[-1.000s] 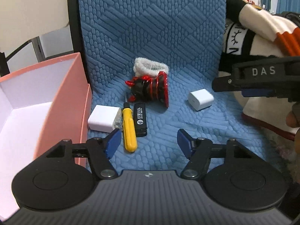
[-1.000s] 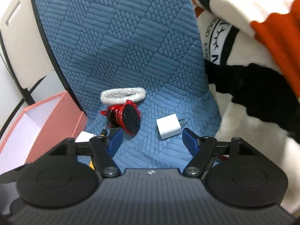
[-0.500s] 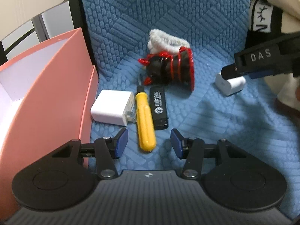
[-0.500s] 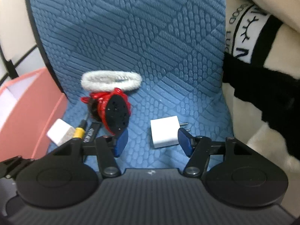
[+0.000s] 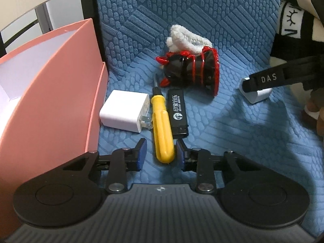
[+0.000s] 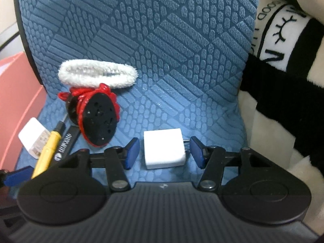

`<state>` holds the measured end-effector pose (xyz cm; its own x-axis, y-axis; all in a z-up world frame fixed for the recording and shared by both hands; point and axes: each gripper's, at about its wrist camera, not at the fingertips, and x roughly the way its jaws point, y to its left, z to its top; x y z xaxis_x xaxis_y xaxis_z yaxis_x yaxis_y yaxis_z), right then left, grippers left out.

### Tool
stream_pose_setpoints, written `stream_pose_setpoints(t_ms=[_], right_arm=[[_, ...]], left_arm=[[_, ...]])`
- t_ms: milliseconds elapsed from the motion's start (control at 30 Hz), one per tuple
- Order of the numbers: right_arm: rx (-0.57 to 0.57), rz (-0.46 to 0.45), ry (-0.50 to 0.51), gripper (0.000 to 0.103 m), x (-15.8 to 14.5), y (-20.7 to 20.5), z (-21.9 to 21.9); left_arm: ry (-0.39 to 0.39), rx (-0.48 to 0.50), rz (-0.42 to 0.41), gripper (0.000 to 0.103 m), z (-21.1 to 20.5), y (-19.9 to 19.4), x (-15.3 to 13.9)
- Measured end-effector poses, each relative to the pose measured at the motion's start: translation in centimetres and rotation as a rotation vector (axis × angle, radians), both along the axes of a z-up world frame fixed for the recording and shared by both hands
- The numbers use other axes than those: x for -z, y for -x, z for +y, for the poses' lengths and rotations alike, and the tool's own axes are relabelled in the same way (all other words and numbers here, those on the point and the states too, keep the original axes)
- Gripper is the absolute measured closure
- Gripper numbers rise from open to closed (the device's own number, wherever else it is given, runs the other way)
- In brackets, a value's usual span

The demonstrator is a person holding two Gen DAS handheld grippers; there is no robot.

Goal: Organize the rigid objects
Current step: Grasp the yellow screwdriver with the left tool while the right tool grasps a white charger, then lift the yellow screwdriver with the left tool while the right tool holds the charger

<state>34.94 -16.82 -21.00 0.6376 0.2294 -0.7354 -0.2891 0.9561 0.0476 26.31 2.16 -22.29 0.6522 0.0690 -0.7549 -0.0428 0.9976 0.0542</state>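
Observation:
On the blue quilted seat lie a yellow-handled screwdriver (image 5: 161, 125), a black lighter (image 5: 178, 114), a white charger (image 5: 125, 111), a black-and-red figurine (image 5: 194, 70) and a white fluffy clip (image 5: 187, 40). My left gripper (image 5: 160, 154) is open, its blue pads either side of the screwdriver's handle end, the right pad close to it. My right gripper (image 6: 164, 151) is open around a second white charger (image 6: 164, 148), with gaps on both sides. That gripper and charger (image 5: 259, 95) also show in the left wrist view.
A pink open box (image 5: 60, 93) with a white inside stands against the seat's left edge. A black, white and orange plush blanket (image 6: 287, 64) lies along the right side. The seat's backrest (image 6: 141, 20) rises behind the objects.
Both grippers have moved forward and down. The left one has narrowed around the screwdriver handle. The right one now straddles the white charger.

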Motion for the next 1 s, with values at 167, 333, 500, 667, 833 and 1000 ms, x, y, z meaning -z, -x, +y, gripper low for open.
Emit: stream_pose_setpoints(t_ms=[167, 333, 500, 667, 833, 1000], right_arm=[[-0.023, -0.012, 0.026, 0.058, 0.0, 0.4, 0.3], [-0.010, 0.005, 0.024, 0.058, -0.2, 1.4, 0.5], [0.000, 0.016, 0.036, 0.058, -1.0, 4.3, 0.8], [0.035, 0.048, 0.021, 0.058, -1.3, 7.3, 1.0], [0.057, 0.052, -0.014, 0.058, -2.1, 10.8, 0.7], [0.090, 0.067, -0.030, 0.058, -2.5, 13.7, 0.2]], left_arm=[[0.016, 0.009, 0.002, 0.079, 0.0, 0.2, -0.1], [0.062, -0.008, -0.005, 0.079, 0.3, 0.9, -0.8], [0.106, -0.029, 0.004, 0.079, 0.4, 2.1, -1.3], [0.126, -0.027, -0.006, 0.079, 0.3, 3.7, -2.0], [0.150, -0.018, 0.016, 0.079, 0.4, 5.7, -2.7], [0.186, -0.010, 0.040, 0.079, 0.9, 7.5, -3.2]])
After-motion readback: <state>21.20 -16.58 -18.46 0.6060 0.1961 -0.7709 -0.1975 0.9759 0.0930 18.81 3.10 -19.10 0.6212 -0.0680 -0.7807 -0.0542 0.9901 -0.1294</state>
